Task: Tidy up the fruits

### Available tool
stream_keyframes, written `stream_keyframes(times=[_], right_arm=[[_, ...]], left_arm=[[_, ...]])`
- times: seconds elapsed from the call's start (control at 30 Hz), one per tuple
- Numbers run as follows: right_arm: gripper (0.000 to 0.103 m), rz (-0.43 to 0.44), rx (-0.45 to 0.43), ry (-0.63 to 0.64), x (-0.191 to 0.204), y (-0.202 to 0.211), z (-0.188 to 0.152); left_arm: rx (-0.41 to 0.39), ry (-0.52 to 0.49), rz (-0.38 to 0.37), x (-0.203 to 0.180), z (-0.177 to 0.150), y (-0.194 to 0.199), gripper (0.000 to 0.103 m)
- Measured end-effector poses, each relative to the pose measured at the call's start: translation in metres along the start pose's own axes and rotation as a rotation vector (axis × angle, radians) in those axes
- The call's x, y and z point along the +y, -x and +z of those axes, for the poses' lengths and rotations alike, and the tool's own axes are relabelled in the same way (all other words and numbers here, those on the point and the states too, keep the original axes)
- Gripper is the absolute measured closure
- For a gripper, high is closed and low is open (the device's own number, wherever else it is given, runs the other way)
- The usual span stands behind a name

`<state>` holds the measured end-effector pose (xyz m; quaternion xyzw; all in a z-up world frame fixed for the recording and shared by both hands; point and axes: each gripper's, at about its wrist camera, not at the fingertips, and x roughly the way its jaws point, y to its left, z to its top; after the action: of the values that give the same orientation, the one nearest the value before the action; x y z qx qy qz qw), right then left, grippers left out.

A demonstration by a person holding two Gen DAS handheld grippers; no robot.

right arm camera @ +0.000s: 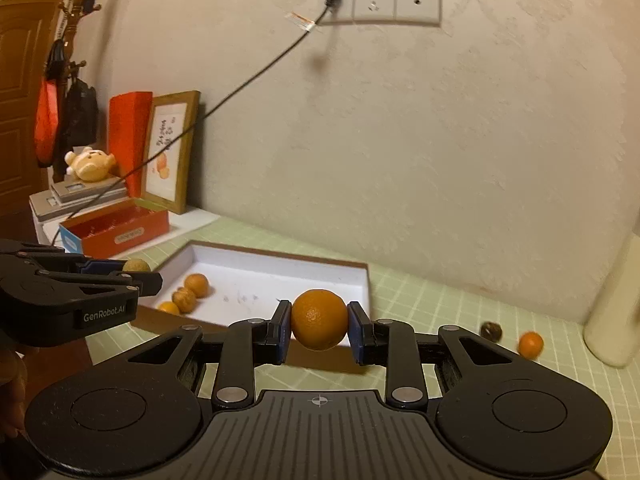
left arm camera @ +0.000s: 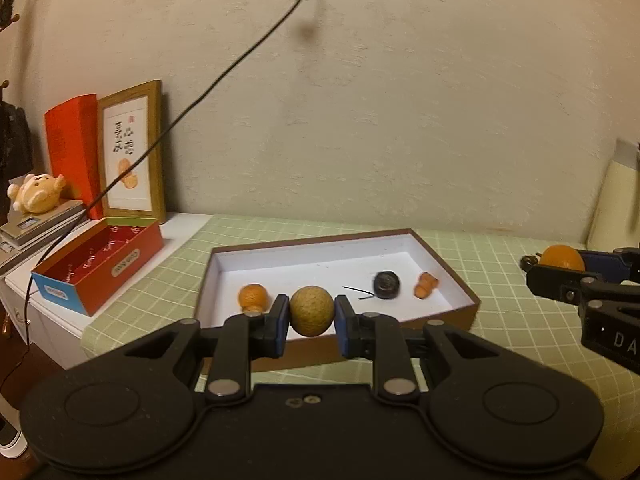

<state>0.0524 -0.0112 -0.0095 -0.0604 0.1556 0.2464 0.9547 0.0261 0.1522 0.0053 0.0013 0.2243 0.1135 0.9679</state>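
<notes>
My left gripper (left arm camera: 312,317) is shut on a round tan fruit (left arm camera: 312,311) and holds it over the near edge of the brown box with a white inside (left arm camera: 444,264). In the box lie an orange fruit (left arm camera: 253,297), a dark round fruit (left arm camera: 386,285) and a small orange fruit (left arm camera: 425,285). My right gripper (right arm camera: 319,322) is shut on an orange (right arm camera: 319,319), held above the green mat near the box's right corner (right arm camera: 366,280). A dark fruit (right arm camera: 491,331) and a small orange fruit (right arm camera: 530,345) lie on the mat to the right.
A red open box (left arm camera: 100,264) stands left of the mat, with a framed picture (left arm camera: 132,152), a plush toy (left arm camera: 38,194) and a black cable (left arm camera: 224,76) behind it. A cream bottle (right arm camera: 616,312) stands at the far right. The wall is close behind.
</notes>
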Motion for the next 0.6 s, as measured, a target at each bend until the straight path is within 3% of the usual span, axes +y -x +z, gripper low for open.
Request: stream_keyframes(times=[0.6], right_arm=[[0.073,0.034,-0.077,0.055,0.010,-0.035,0.042]], left_arm=[[-0.060,0.040,0.067,0.027,0.030,-0.022,0.089]])
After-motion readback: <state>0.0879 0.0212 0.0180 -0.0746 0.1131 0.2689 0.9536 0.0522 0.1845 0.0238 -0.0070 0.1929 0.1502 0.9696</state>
